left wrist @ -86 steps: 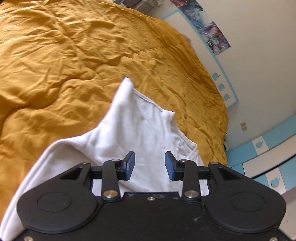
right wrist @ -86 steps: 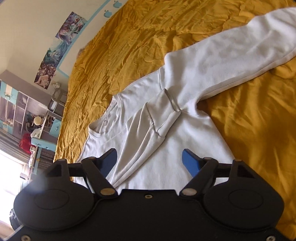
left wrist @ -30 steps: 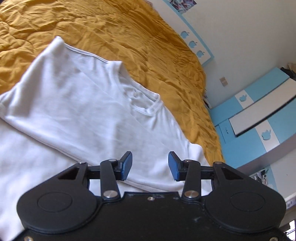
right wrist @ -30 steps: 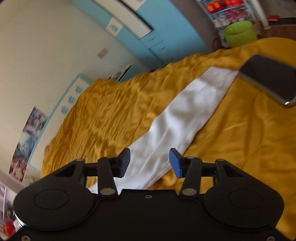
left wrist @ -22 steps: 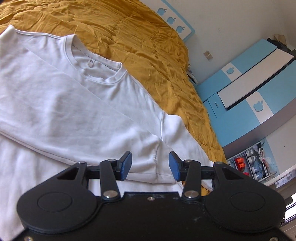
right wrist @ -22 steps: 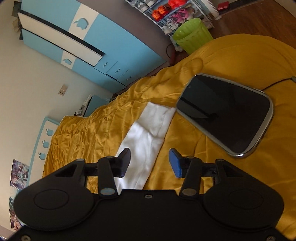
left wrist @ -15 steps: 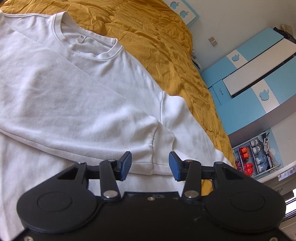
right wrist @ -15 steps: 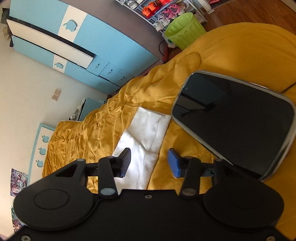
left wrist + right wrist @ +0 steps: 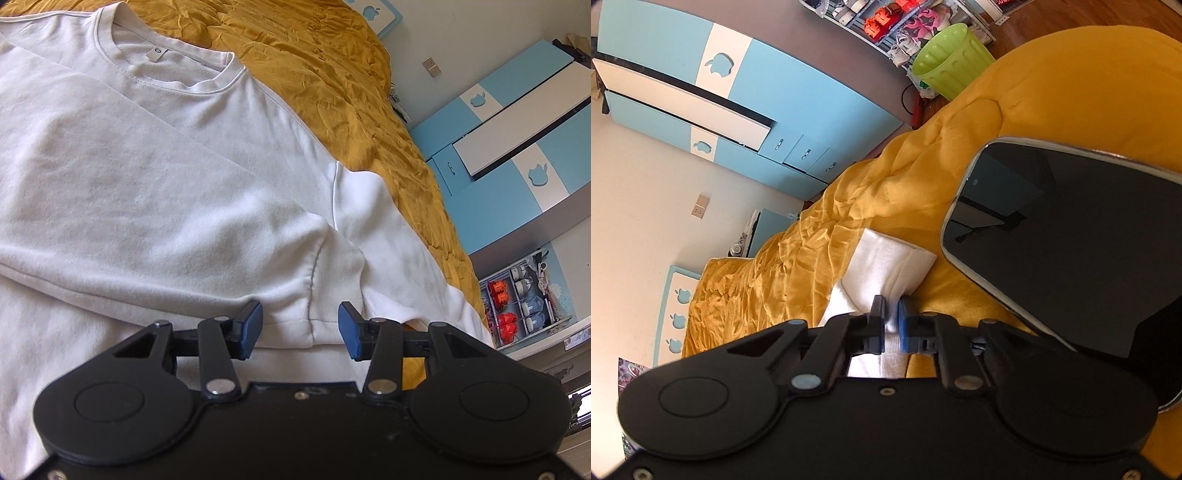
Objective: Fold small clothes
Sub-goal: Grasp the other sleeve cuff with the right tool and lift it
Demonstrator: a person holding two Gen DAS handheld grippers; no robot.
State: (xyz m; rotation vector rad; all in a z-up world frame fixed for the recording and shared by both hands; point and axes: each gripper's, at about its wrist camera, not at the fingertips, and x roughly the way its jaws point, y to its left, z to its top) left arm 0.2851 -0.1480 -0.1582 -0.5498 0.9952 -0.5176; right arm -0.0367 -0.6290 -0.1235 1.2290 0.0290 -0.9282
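A white long-sleeved sweatshirt (image 9: pixel 155 177) lies flat on the mustard-yellow bedspread (image 9: pixel 332 74), collar at the top, one sleeve folded across the chest. My left gripper (image 9: pixel 297 330) is open and empty, hovering over the armpit seam where the other sleeve joins the body. In the right wrist view, my right gripper (image 9: pixel 891 326) is shut on the cuff end of that white sleeve (image 9: pixel 886 266), which lies stretched out on the bedspread (image 9: pixel 812 266).
A black smartphone (image 9: pixel 1071 236) lies on the bedspread just right of the cuff. Beyond the bed's edge stand a blue and white wardrobe (image 9: pixel 713 96), a green bin (image 9: pixel 951 64) and a shoe rack (image 9: pixel 517 299).
My right gripper moved out along the sleeve to its cuff and closed on it. My left gripper swung from the shirt's far side to the armpit seam and stayed open.
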